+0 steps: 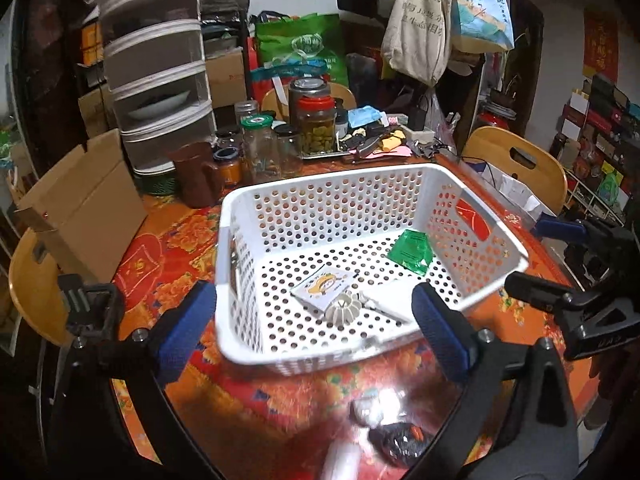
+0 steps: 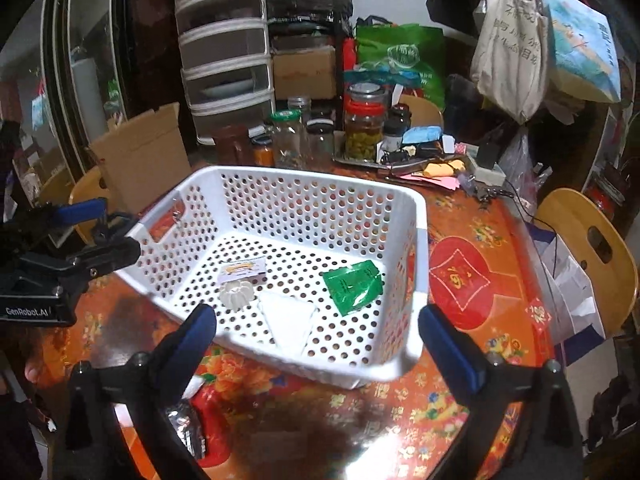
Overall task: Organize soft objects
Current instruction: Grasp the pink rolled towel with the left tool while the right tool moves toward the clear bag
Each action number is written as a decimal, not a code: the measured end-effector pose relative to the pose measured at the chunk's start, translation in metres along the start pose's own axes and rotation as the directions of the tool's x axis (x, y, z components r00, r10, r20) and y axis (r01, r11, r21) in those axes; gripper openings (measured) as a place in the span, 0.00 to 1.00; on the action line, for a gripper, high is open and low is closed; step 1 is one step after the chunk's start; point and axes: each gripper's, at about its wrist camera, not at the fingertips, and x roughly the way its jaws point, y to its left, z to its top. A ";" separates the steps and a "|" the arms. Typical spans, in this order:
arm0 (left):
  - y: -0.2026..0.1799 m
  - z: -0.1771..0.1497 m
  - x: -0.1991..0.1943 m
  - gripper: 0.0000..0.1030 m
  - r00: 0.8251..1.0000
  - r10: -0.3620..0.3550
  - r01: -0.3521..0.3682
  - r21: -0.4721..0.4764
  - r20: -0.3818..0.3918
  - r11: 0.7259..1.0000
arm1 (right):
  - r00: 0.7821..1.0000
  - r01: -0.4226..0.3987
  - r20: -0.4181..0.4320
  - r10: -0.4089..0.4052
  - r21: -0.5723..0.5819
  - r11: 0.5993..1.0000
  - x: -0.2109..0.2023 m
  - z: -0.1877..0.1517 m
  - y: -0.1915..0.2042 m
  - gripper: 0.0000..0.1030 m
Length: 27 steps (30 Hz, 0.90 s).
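Jaws wide on both: left gripper (image 1: 314, 328) and right gripper (image 2: 316, 344) each show blue pads spread far apart w/ nothing between them. No earlier frame, so we only report the stance. Both point down at a slant toward the white basket (image 1: 516, 248), from the near side of the table (image 1: 256, 396). In the left view the right gripper sits at the right edge, just beside the basket's right rim; in the right view the left gripper sits at the left edge, near the basket's left corner. Inside the basket: green packet (image 1: 412, 254) toward the far right wall, cartoon sachet (image 1: 322, 290) mid-floor, white ribbed piece (image 1: 343, 311) touching its near edge, white flat pack (image 2: 288, 320) beside that. We can't tell the pack's material. Outside the basket, near edge of table: a dark pouch w/ red print (image 1: 400, 442) and a blurred white item (image 1: 370, 410), both below the left gripper. Open room: bare tablecloth strip btwn basket front rim and table edge, more to the basket's right. Jars (image 1: 316, 124) crowd the far side behind the basket; cardboard box (image 1: 86, 208) on the left.
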 end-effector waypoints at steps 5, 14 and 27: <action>-0.004 -0.028 -0.041 1.00 0.999 0.001 -0.001 0.004 0.053 1.000 | 0.999 0.015 0.031 -0.014 -0.004 1.000 -0.023 -0.020 0.005 0.99; -0.002 -0.111 -0.068 1.00 1.000 -0.024 0.025 -0.048 0.019 0.999 | 0.999 -0.010 0.033 0.009 0.018 1.000 -0.035 -0.089 0.012 0.99; 0.007 -0.203 -0.008 0.99 0.986 -0.070 0.055 -0.100 -0.152 0.993 | 0.996 -0.019 -0.091 0.025 0.061 0.998 0.013 -0.165 0.020 0.86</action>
